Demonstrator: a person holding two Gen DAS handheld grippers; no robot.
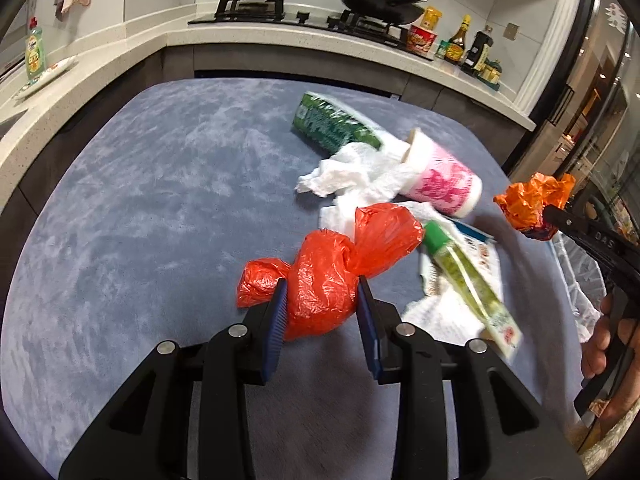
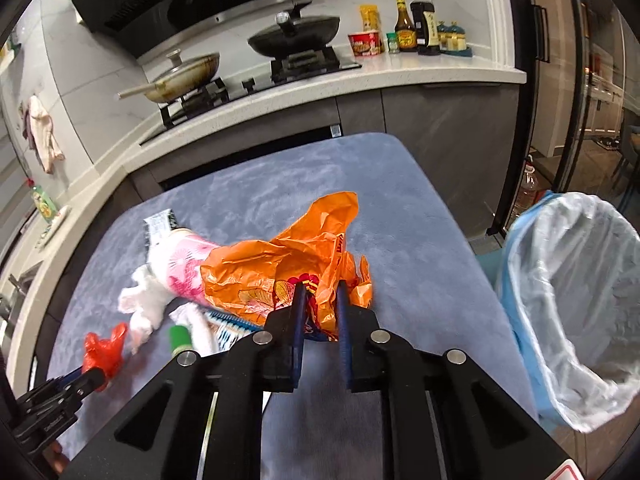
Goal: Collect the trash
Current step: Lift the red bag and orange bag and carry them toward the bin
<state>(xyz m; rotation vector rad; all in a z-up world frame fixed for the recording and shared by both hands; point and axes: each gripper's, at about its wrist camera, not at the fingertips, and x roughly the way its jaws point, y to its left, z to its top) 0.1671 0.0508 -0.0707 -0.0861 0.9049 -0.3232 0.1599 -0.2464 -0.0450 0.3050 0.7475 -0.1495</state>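
Blue-grey cloth covers the tabletop [image 1: 140,200] below a kitchen stove [image 1: 296,16]; left tongs [image 1: 322,292] clamp the red plastic bag [image 1: 324,280]; right tongs [image 2: 320,296] are clamped on the orange wrapper [image 2: 280,264]; at one o'clock from the red bag lie the pink cup [image 1: 440,180] and white tissues [image 1: 352,176]; the lined bin [image 2: 580,280] stands at three o'clock off the tabletop edge.

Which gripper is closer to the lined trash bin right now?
Right. The right gripper, clamping the orange wrapper, sits beside the trash bin; the left gripper holds the red bag farther off.
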